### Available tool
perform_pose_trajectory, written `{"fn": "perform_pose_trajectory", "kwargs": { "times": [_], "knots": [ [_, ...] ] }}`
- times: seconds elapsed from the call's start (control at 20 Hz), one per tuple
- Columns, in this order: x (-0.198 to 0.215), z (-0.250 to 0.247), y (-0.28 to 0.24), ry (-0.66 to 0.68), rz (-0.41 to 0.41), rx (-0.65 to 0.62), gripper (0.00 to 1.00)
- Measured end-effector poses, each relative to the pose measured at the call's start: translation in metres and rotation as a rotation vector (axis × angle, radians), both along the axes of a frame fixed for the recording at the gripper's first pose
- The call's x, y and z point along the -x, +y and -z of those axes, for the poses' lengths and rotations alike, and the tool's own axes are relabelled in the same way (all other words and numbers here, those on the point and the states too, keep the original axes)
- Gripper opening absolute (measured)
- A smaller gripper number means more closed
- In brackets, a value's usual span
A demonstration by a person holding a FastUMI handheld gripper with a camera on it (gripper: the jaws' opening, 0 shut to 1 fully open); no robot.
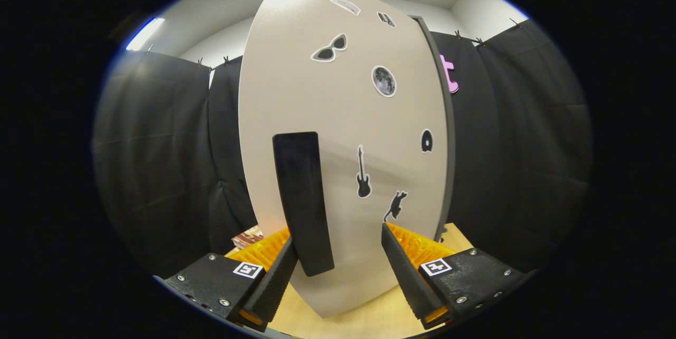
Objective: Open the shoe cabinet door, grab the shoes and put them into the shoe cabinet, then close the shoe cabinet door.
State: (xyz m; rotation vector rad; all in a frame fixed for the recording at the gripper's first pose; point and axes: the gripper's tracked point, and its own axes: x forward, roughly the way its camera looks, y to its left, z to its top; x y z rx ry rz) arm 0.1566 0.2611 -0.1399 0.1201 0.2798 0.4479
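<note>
- Gripper (pixel 338 254) held close up against the shoe cabinet door (pixel 317 91), fingers well apart.
- Left finger (pixel 272 283) just beside the lower end of the black door handle (pixel 302 201), apparently touching its outer side; actual contact not certain.
- Right finger (pixel 404 270) standing clear of the handle, with bare door panel between the two.
- Handle lying in the gap between the fingers, nearer the left one, rising straight ahead and beyond the tips as a long dark vertical bar.
- Nothing clamped: only one finger near the handle, the other free.
- Door itself a pale grey panel directly ahead, reaching far above the fingers, lower edge hanging just over the light wooden surface (pixel 369 320) under the gripper.
- Stickers scattered on the panel beyond the right finger: a cat (pixel 395 206) just above its tip, a guitar (pixel 363 172) a little further up and between the fingers, a moon (pixel 384 81) and sunglasses (pixel 329 49) much higher.
- Dark edge of the door (pixel 446 133) running down beyond the right finger.
- Black cloth wall (pixel 158 159) on both sides behind the door.
- A small patterned object (pixel 247 237) on the wooden surface just past the left finger, too small to identify.
</note>
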Motion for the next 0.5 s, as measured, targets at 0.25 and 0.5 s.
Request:
{"fn": "perform_pose_trajectory", "kwargs": {
  "times": [0.25, 0.5],
  "knots": [
    [-0.029, 0.001, 0.044, -0.012, 0.034, 0.002, 0.95],
    [-0.057, 0.005, 0.073, -0.011, 0.067, 0.007, 0.93]
  ]
}}
